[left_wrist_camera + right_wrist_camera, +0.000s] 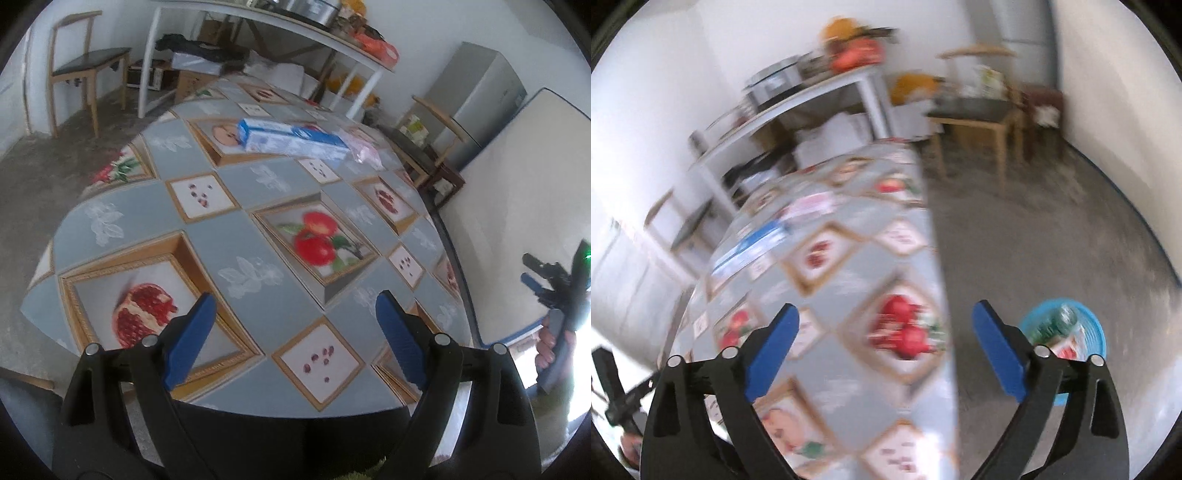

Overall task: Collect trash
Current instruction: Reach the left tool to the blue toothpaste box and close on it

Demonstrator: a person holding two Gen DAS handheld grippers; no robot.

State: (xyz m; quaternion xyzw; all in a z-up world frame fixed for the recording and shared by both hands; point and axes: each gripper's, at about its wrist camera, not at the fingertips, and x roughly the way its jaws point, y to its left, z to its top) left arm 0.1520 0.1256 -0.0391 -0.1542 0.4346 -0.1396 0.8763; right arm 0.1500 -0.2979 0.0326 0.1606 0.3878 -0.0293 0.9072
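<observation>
A blue-and-white carton (pixel 293 138) lies on the far part of the fruit-patterned tablecloth (pixel 236 243), with a pink-and-clear plastic wrapper (pixel 364 149) just right of it. My left gripper (pixel 295 314) hangs open above the near table edge, nothing between its blue pads. In the blurred right wrist view my right gripper (pixel 884 325) is open and empty over the table's right edge. The carton (pixel 753 245) and wrapper (pixel 809 205) show far up the table. A blue bin (pixel 1067 336) on the floor holds a green bottle (pixel 1052 326) and a red-printed packet. The right gripper (pixel 530 271) also shows at the right edge, in a hand (pixel 548 350).
A wooden chair (pixel 86 68) stands at far left. A white shelf table (pixel 266 40) loaded with boxes and pots runs along the back wall. Another chair (pixel 428 147) and a grey fridge (pixel 476 99) stand at the right, beside a leaning white board (pixel 517 206). Grey concrete floor (pixel 1034 229) surrounds the table.
</observation>
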